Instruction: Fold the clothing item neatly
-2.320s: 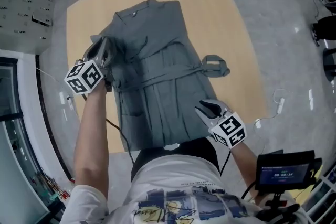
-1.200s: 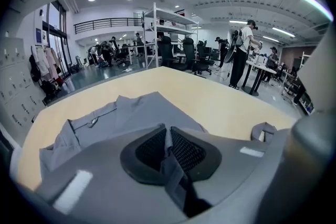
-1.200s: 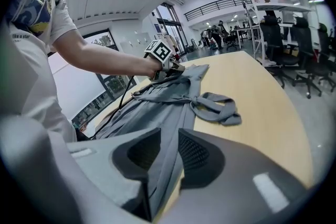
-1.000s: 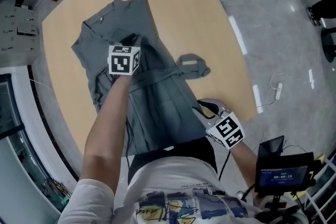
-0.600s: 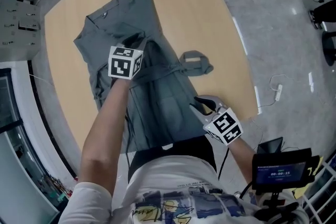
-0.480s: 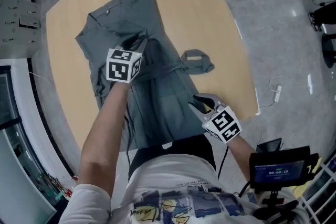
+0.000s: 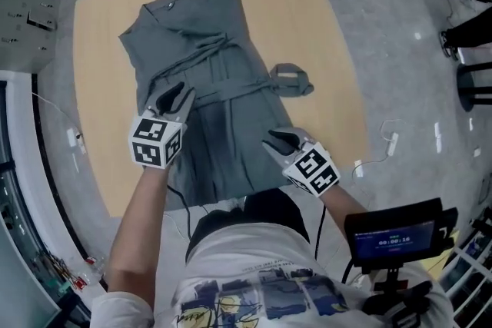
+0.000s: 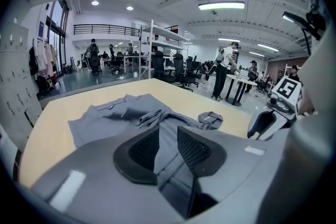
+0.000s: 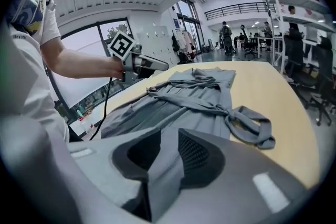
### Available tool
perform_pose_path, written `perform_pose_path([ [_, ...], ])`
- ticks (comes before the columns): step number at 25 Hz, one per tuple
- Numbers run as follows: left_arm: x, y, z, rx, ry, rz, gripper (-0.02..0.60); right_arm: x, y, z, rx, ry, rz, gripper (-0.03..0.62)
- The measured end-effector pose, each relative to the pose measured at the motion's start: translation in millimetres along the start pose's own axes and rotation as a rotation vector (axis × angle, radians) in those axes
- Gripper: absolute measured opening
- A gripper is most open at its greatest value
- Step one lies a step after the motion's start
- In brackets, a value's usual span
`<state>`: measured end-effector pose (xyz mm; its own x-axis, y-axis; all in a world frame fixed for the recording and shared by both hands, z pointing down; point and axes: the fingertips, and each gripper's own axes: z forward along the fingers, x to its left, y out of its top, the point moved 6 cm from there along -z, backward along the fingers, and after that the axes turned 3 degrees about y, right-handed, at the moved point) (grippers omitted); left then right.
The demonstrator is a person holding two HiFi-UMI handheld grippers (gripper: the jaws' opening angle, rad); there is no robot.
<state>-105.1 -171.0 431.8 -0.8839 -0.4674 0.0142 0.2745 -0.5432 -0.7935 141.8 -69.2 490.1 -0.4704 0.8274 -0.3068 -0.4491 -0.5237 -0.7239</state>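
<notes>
Two hand-held grippers were in play here. Your left hand-held gripper point(image 7: 178, 93) hung over the grey dress point(image 7: 207, 34), and its jaws had just eased open to a narrow gap with nothing pinched between them. Your right hand-held gripper point(image 7: 275, 138) was clamped on the dress's edge, with the belt loop point(image 7: 292, 69) ahead of it. The dress lay flat on the worktop point(image 7: 307, 27) beneath both.
</notes>
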Motion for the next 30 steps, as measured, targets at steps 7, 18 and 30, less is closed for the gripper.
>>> perform_pose_path([
  [7,-22,-62,-101,-0.070,-0.021,-0.019,0.115,42,12,8,0.001,-0.046,-0.071,0.095],
  [18,-85,-165,-220,-0.119,-0.099,-0.046,0.115,153,-12,-9,-0.029,-0.098,-0.099,0.095],
  [30,-140,-249,-269,-0.031,-0.148,-0.092,0.115,233,-78,-27,0.045,-0.029,-0.104,0.095],
])
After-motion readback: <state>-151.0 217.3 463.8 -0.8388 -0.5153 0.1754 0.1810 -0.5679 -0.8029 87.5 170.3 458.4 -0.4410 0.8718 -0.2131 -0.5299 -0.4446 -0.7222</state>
